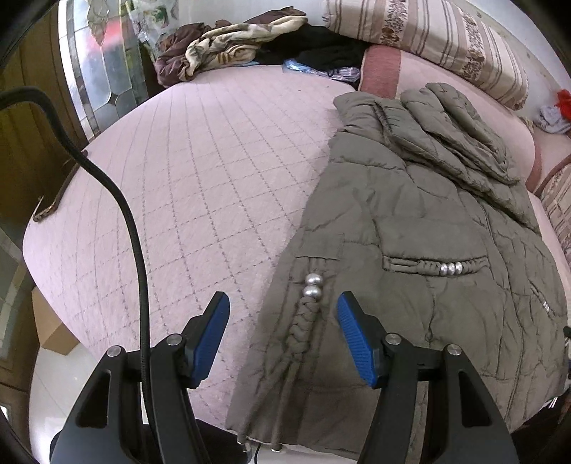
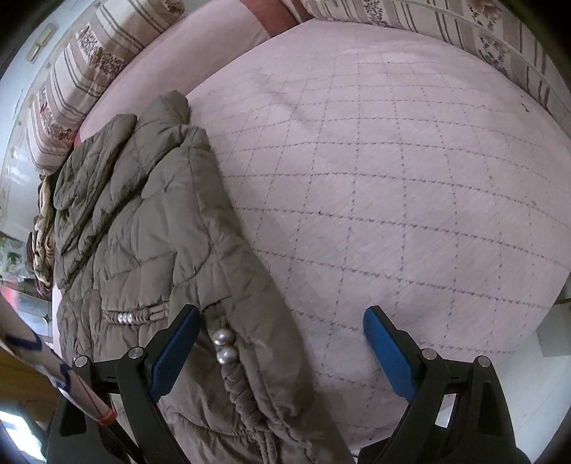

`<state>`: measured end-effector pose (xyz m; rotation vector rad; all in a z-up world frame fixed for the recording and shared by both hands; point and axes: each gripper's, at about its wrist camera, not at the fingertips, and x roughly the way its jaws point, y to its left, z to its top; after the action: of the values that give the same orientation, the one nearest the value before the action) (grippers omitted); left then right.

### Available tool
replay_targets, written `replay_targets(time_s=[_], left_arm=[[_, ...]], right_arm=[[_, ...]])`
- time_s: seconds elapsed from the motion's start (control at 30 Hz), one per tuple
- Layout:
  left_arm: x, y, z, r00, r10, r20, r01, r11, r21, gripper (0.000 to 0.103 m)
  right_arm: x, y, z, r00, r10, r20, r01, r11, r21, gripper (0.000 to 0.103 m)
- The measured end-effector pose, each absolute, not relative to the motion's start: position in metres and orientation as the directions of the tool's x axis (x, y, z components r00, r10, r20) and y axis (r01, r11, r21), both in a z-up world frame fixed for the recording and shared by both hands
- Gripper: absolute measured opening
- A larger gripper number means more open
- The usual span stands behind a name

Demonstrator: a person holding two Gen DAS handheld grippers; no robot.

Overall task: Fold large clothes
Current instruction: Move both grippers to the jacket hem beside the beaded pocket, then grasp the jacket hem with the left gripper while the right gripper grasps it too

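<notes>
An olive-grey quilted puffer jacket (image 1: 421, 228) lies flat on a pink quilted bed (image 1: 200, 185), its sleeves folded over its body and its hem toward me. It has braided trim with silver beads (image 1: 312, 285). My left gripper (image 1: 283, 303) is open and empty, just above the jacket's left hem corner. In the right wrist view the jacket (image 2: 150, 228) fills the left side of the bed (image 2: 410, 185). My right gripper (image 2: 282, 321) is open and empty over the jacket's right hem edge, near more silver beads (image 2: 224, 344).
A heap of brown, cream and black clothes (image 1: 232, 43) lies at the bed's far end. Striped floral pillows (image 1: 446, 39) line the far and right sides, and show in the right wrist view (image 2: 464, 32). A black cable (image 1: 135, 250) hangs at left. A cardboard box (image 1: 50, 328) sits on the floor.
</notes>
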<state>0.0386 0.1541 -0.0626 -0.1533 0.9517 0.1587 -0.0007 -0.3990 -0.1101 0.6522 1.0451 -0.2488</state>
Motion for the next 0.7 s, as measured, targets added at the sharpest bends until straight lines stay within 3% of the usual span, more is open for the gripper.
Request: replay_targets(time_s=[0.47, 0.6, 0.7], left_arm=[[0.042, 0.166, -0.076, 0.534, 0.011, -0.845, -0.209, 0.971, -0.119, 0.064], [0.045, 0.172, -0.081, 0.519, -0.160, -0.840, -0.165, 0.945, -0.282, 0.064], [0.049, 0.177, -0.088, 0.499, -0.276, -0.821, -0.136, 0.911, -0.389, 0.072]], right_arm=[[0.005, -0.377, -0.113, 0.486, 0.130, -0.864, 0.429, 0.826, 0.366, 0.096], [0.007, -0.370, -0.114, 0.483, 0.141, -0.864, 0.408, 0.837, 0.364, 0.096], [0.009, -0.363, -0.115, 0.479, 0.159, -0.863, 0.380, 0.849, 0.367, 0.096]])
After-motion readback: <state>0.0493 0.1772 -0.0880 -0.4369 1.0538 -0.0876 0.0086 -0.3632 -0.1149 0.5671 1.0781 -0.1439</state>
